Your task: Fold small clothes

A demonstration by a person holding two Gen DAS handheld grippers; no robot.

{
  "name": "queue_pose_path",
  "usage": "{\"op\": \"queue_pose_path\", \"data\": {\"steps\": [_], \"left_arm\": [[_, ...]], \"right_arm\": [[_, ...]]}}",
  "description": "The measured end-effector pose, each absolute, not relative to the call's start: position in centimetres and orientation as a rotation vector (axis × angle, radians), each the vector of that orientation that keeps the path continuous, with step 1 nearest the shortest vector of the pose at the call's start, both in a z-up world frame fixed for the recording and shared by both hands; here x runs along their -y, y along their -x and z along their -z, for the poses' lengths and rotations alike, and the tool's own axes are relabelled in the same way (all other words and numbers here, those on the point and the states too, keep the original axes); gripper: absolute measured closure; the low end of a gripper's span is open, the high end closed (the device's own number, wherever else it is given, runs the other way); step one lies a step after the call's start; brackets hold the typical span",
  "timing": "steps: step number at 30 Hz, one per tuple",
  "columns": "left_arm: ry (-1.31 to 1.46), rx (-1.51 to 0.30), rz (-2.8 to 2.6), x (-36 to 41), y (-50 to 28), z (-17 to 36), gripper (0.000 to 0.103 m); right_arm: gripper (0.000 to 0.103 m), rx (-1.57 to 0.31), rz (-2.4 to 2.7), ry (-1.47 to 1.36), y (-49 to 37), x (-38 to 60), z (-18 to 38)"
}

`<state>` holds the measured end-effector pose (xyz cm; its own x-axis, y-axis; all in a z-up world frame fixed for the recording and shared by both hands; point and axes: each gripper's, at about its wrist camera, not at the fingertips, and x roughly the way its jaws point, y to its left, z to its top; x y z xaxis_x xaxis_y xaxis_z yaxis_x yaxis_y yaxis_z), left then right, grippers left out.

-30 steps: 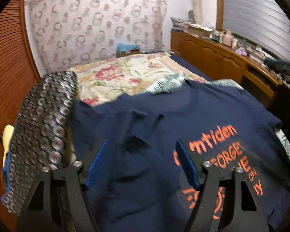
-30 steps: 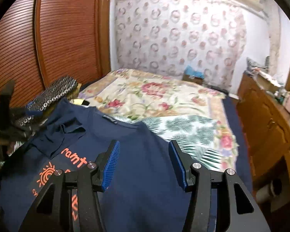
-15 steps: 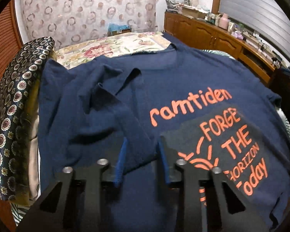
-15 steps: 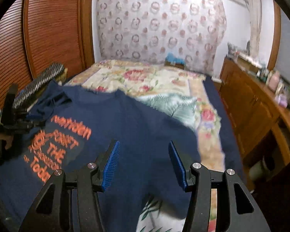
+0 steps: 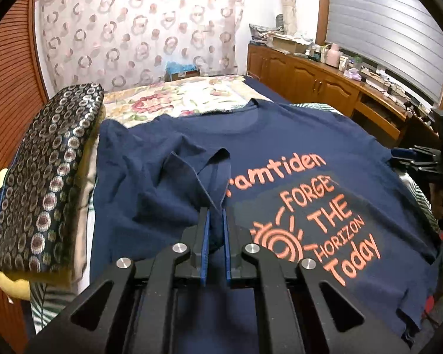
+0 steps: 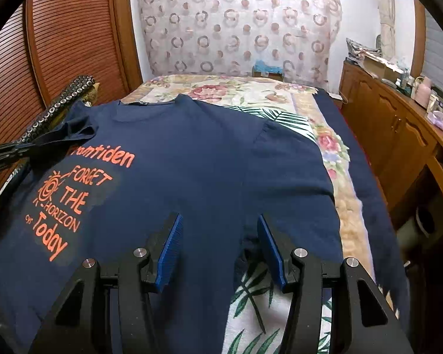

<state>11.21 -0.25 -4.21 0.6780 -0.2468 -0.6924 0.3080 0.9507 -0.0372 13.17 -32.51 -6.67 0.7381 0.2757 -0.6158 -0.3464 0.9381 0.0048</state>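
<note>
Since before, left hand-held gripper has pinched the navy T-shirt sleeve; right hand-held gripper stays half-wide.

I see a soft matt cloth shirt, shiny brown wood cupboards, and ribbed blue pads.

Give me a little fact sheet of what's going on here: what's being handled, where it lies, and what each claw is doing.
item: navy T-shirt with orange print, lying front up
surface: bed with floral bedspread
left claw: shut on a bunched fold of the shirt's sleeve
right claw: open over the shirt's edge, pinching nothing
beside the shirt: patterned cushion
fold progress: body of the shirt not yet folded
</note>
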Motion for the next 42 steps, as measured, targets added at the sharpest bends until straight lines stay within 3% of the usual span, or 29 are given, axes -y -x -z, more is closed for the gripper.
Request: {"op": "queue_pose_path", "data": {"steps": [6, 11, 13, 15, 16, 36, 42], "left_arm": [[-0.061, -0.773, 0.3, -0.4, -10.6, 4.5, 0.088], [-0.057, -0.738, 0.303, -0.5, -9.8, 4.0, 0.058], [-0.054, -0.724, 0.316, -0.3, -9.5, 3.8, 0.055], [-0.053, -0.717, 0.324, -0.2, -9.2, 3.7, 0.038], [-0.051, -0.713, 0.325, 0.0, -9.1, 3.7, 0.024], [-0.035, -0.704, 0.323, 2.0, -7.9, 4.3, 0.023], [-0.039, -0.694, 0.322, 2.2, -7.5, 4.1, 0.023]], "right_arm": [[0.049, -0.658, -0.331, 0.091, -13.1, 33.3, 6.8], [0.049, -0.645, -0.31, 0.064, -12.5, 35.4, 6.8], [0.049, -0.645, -0.289, 0.053, -12.4, 36.3, 6.9], [0.049, -0.653, -0.263, 0.043, -12.6, 37.3, 7.1], [0.048, -0.657, -0.249, 0.038, -12.7, 37.7, 7.2], [0.048, -0.769, -0.221, -0.035, -15.5, 39.6, 8.2], [0.064, -0.746, -0.209, 0.052, -15.3, 39.0, 7.6]]}}
